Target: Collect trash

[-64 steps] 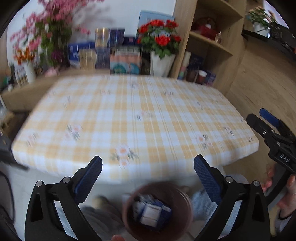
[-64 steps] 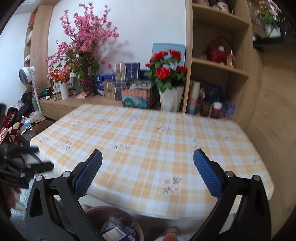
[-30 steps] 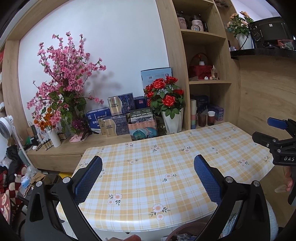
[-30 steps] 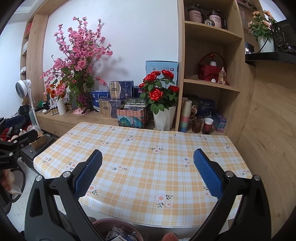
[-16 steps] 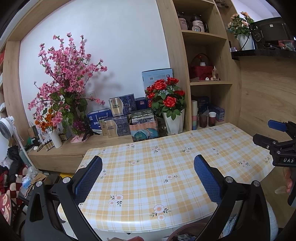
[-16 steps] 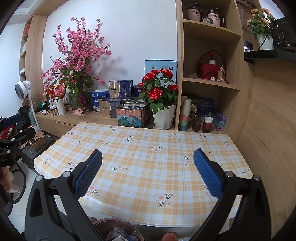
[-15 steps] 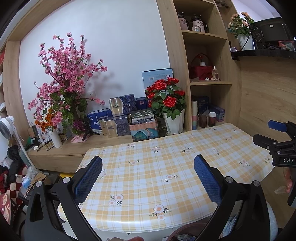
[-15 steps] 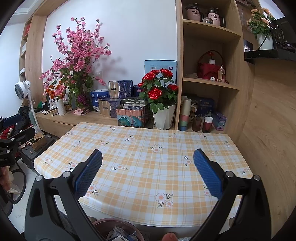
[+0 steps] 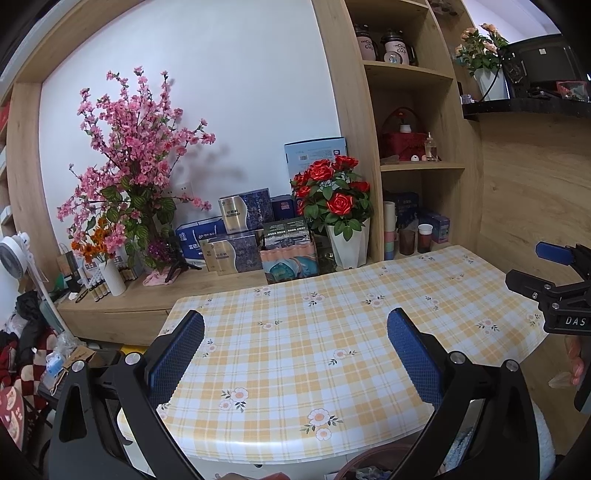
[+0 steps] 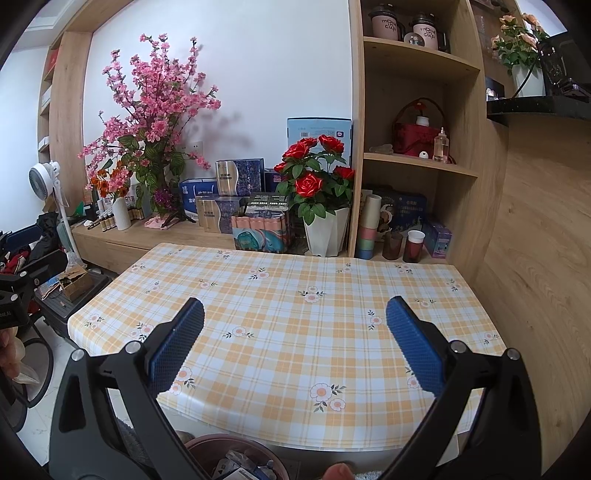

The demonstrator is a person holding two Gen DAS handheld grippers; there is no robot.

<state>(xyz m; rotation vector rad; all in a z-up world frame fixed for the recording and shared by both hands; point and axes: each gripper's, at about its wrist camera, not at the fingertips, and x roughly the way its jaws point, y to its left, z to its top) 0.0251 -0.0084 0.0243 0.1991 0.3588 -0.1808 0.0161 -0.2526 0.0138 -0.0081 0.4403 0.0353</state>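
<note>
Below the near edge of the table (image 10: 295, 417), low between my two grippers, sits the brown trash bin (image 10: 207, 448) with crumpled packets and paper already in it; in my left view only its rim shows at the bottom. My left gripper (image 9: 295, 354) is spread wide and holds nothing, and my right gripper (image 10: 294, 343) is the same, fingers far apart and bare. Both hang level in front of the checked tablecloth, on which I can see no scrap left, so I judge the collecting to be about finished.

The risk now, I think, is the bin itself: it stands close by my feet and mostly out of my sight, so a careless step or a low swing of either tool could tip it and spill the lot.

For writing, "DAS" reads white on the body of the right gripper as seen from my left camera. The two jars (image 10: 406, 26) on the top shelf are lettered "mon cup". The print on the boxes along the back ledge is too small to read.
</note>
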